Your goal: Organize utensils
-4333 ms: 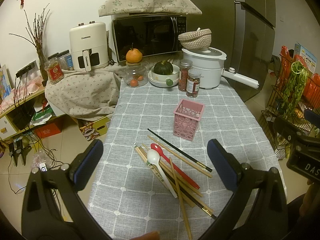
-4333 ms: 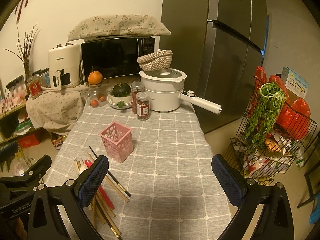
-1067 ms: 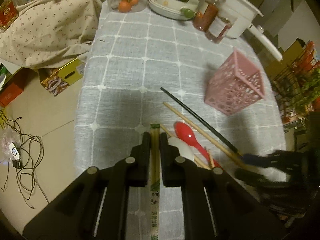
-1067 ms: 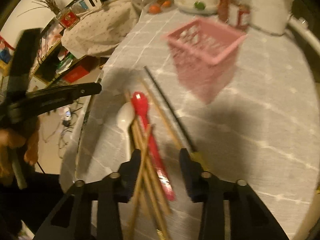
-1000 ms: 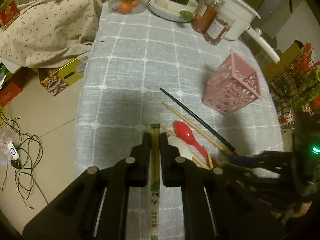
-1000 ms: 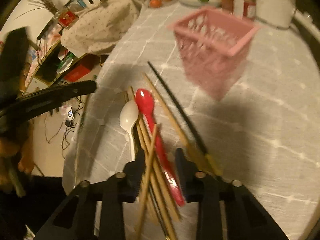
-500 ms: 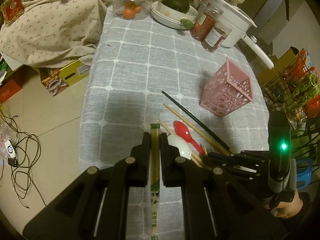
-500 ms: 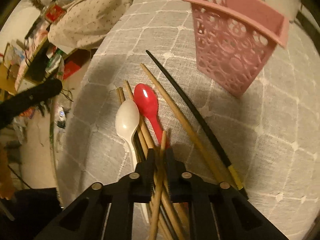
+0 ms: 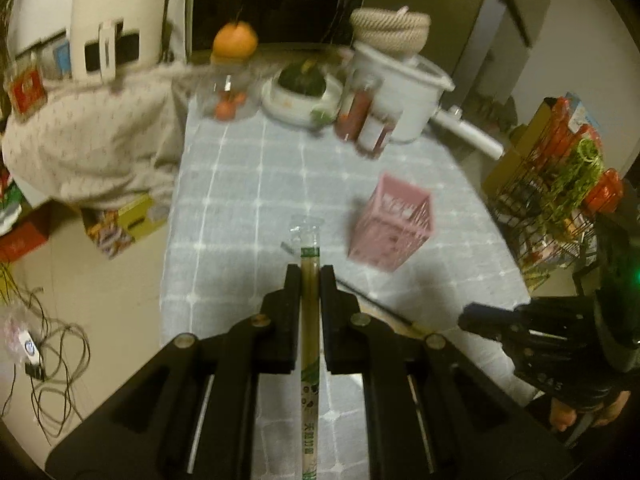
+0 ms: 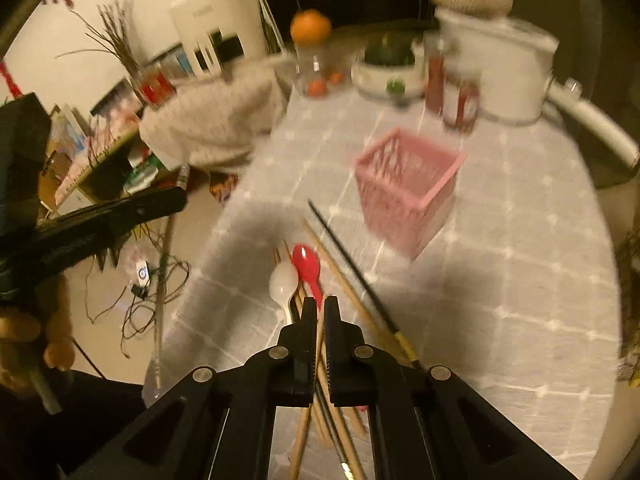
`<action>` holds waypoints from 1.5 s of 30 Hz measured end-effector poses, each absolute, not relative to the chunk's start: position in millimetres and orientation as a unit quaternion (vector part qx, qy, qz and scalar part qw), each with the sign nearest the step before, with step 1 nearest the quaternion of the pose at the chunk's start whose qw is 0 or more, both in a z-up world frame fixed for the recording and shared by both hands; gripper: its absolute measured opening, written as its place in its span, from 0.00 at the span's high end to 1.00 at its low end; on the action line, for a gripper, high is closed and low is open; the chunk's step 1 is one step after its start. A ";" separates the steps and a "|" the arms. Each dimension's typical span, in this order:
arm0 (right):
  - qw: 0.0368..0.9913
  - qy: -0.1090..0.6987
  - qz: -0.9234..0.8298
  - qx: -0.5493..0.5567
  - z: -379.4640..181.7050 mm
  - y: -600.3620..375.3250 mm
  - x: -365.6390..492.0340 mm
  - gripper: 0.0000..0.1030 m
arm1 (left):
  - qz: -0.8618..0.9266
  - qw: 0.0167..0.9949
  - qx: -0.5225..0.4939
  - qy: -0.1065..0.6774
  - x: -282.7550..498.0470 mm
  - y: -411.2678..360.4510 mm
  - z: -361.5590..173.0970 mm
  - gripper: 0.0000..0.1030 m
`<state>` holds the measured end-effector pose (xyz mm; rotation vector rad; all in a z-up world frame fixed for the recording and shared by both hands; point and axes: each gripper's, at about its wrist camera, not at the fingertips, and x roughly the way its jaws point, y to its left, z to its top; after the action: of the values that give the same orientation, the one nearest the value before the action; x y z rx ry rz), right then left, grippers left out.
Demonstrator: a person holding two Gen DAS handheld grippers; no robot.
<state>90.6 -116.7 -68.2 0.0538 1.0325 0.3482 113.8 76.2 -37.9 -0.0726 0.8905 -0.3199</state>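
Note:
My left gripper [image 9: 310, 270] is shut on a wrapped pair of wooden chopsticks [image 9: 310, 344], held above the grey checked tablecloth [image 9: 248, 184] left of the pink holder basket [image 9: 390, 229]. My right gripper [image 10: 319, 305] is shut on a single wooden chopstick [image 10: 306, 416], lifted over the pile. On the cloth lie a white spoon [image 10: 283, 282], a red spoon [image 10: 307, 265], a black chopstick [image 10: 352, 268] and several wooden chopsticks. The pink basket [image 10: 408, 186] stands upright beyond them. The right gripper also shows in the left wrist view [image 9: 472, 314].
At the table's far end stand a white pot [image 9: 400, 92], two spice jars [image 9: 366, 116], a bowl with a green squash [image 9: 300, 88] and a glass jar [image 9: 228, 96]. A wire rack [image 9: 560, 200] is at the right. The floor with cables [image 9: 44, 344] lies left.
Both grippers rose and tilted up toward the table's far end. The left carried its wrapped chopsticks nearer the pink basket; the right lifted its chopstick off the pile.

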 end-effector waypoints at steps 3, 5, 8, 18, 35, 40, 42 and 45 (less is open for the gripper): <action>0.833 0.521 0.185 0.031 -72.2 -114.3 93.5 0.95 | -0.155 0.890 -0.037 0.427 116.1 73.7 -35.7 0.90; 0.816 0.549 0.178 0.026 -89.1 -108.1 102.5 0.85 | -0.152 0.888 -0.036 0.433 119.2 71.8 -40.1 0.90; 0.815 0.558 0.155 0.018 -112.1 -118.3 112.1 0.78 | -0.149 0.885 -0.038 0.439 119.8 70.8 -45.5 0.90; 0.824 0.536 0.172 -0.056 -132.8 -58.9 170.6 0.78 | -0.128 0.881 -0.069 0.451 128.1 101.0 -51.9 0.90; 0.791 0.596 0.108 -0.084 -192.6 2.0 257.7 0.78 | -0.112 0.867 -0.114 0.473 136.7 130.2 -64.4 0.90; 0.799 0.584 0.113 -0.087 -194.3 1.8 262.1 0.80 | -0.108 0.865 -0.117 0.475 138.9 132.5 -66.8 0.90; 0.799 0.581 0.120 -0.096 -194.3 2.4 262.3 0.81 | -0.105 0.864 -0.119 0.478 140.4 132.2 -69.4 0.90; 0.800 0.577 0.125 -0.111 -192.9 2.5 259.6 0.92 | -0.106 0.862 -0.121 0.480 142.4 130.7 -72.7 0.90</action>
<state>259.6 2.5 -192.9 -0.2391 1.2370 0.2681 142.4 130.7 -72.7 -0.2531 1.0068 -0.2215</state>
